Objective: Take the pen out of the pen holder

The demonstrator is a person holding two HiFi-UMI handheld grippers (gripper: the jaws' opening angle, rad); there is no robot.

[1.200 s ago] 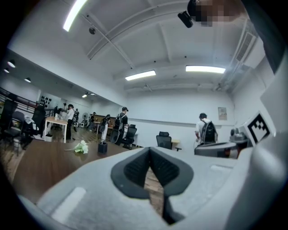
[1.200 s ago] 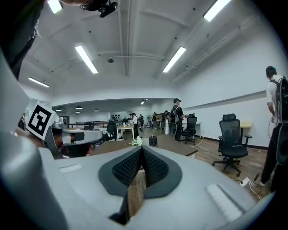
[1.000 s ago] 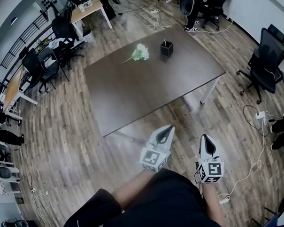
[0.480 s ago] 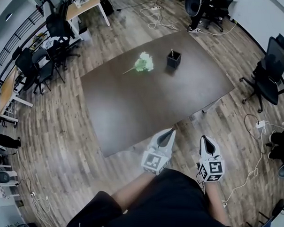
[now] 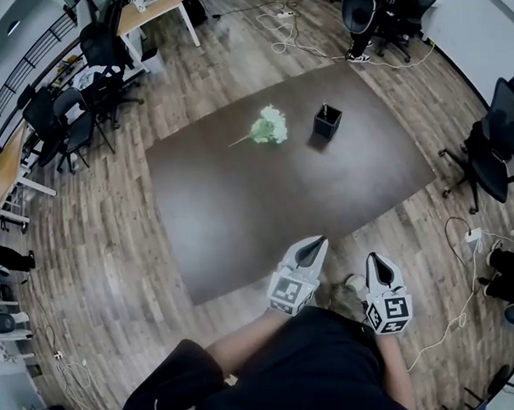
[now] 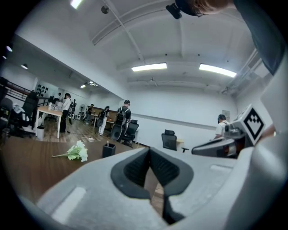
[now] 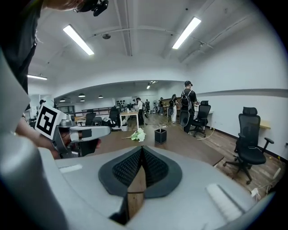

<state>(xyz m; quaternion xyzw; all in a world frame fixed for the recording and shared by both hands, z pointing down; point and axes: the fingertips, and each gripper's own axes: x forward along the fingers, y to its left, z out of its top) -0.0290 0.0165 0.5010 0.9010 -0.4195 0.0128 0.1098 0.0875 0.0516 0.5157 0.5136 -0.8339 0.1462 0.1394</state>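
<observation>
Standing on the far half of the table (image 5: 265,209), the holder (image 5: 327,124) is a small black cup with square sides and an open top. It is upright and well in from every edge. A single pen (image 5: 324,110) rises out of it. Only a short, thin upper end shows above the rim, leaning a little, and it is too small to tell its colour. In the left gripper view the holder (image 6: 108,150) reads as a dark box with the pen (image 6: 107,143) as a fine stick above it. In the right gripper view the holder (image 7: 160,135) shows its flat, plain sides. A bunch of pale green flowers (image 5: 269,126) lies on its side near the holder, apart from it, stem pointing away.

Both grippers are at the near side, well apart from the holder and pointing toward it. The left gripper (image 5: 313,245) has its tip at the table's near edge, and the right gripper (image 5: 379,263) is over the wood floor (image 5: 426,233) beside it. The left gripper (image 6: 150,152) has its jaws pressed together at the tips with nothing between them. The right gripper (image 7: 142,149) is likewise clenched and empty.
</observation>
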